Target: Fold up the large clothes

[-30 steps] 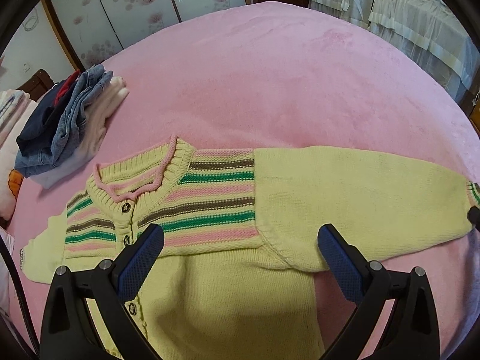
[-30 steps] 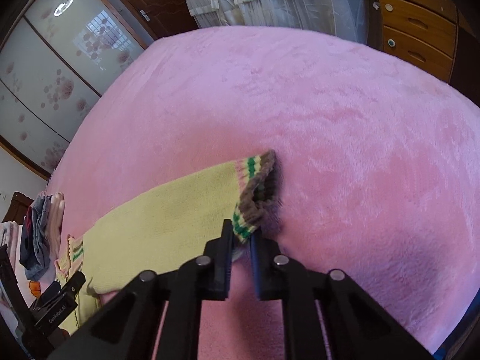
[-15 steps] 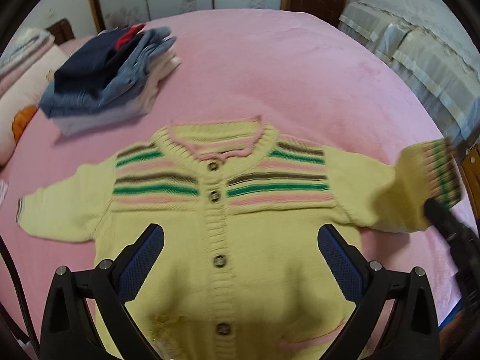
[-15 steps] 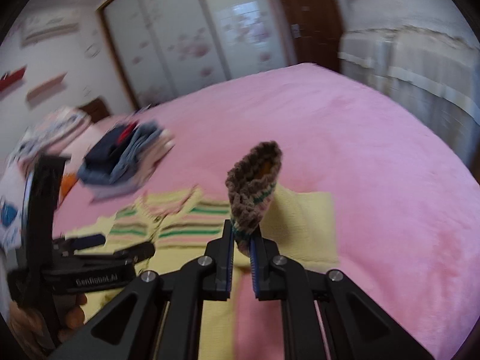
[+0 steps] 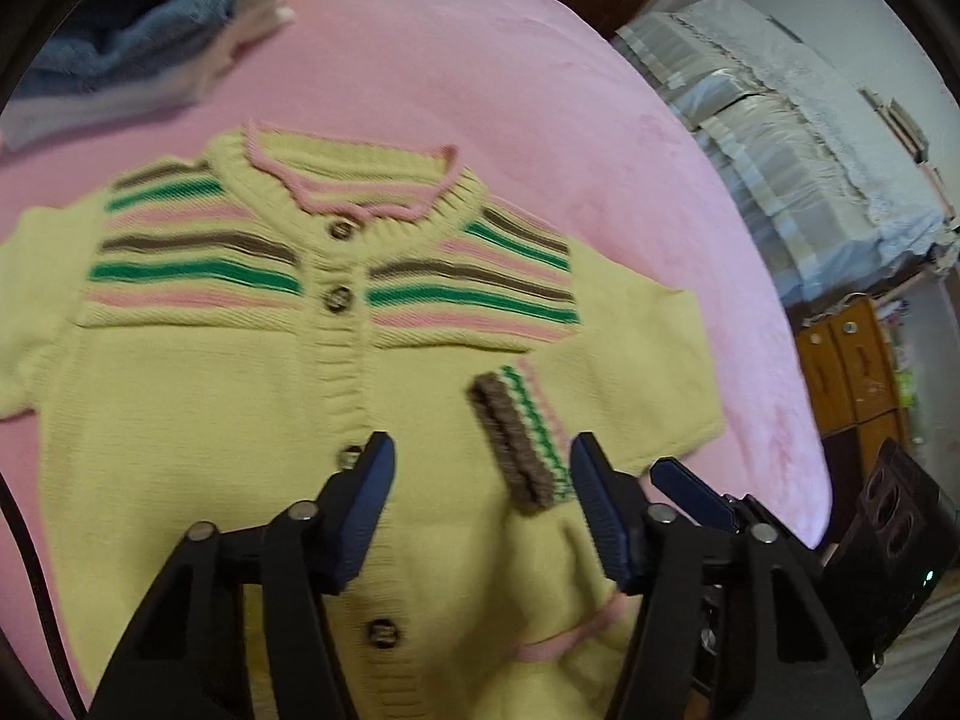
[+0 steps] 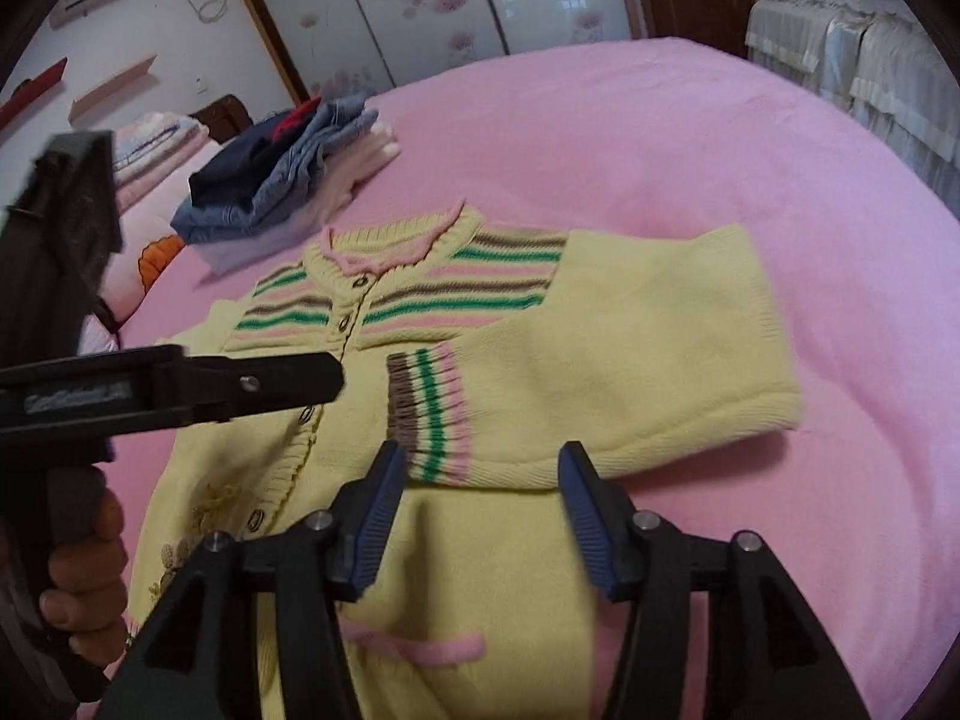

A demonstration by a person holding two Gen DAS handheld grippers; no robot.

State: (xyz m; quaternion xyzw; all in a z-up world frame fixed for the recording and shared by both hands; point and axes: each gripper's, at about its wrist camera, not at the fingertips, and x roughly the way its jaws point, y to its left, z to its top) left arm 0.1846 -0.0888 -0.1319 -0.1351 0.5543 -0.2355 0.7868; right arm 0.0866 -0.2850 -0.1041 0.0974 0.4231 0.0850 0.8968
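Note:
A yellow knit cardigan (image 5: 198,396) with green, brown and pink stripes lies front-up on the pink bed; it also shows in the right wrist view (image 6: 516,528). Its right sleeve is folded across the chest, the striped cuff (image 5: 519,438) lying near the button band; the cuff (image 6: 429,411) shows in the right wrist view too. My left gripper (image 5: 480,492) is open and empty, hovering over the lower front. My right gripper (image 6: 477,501) is open and empty just below the cuff. The left sleeve (image 5: 24,324) lies spread out.
A stack of folded jeans and pale clothes (image 6: 288,174) lies on the pink bed (image 6: 690,138) beyond the collar. Folded bedding and a pillow (image 6: 150,144) sit at far left. A covered sofa (image 5: 798,138) and wooden drawers (image 5: 852,366) stand beyond the bed's right edge.
My right gripper carried the cuff over the chest, opened and let it go; the sleeve now lies folded across the front. My left gripper's view swung nearer the lower front.

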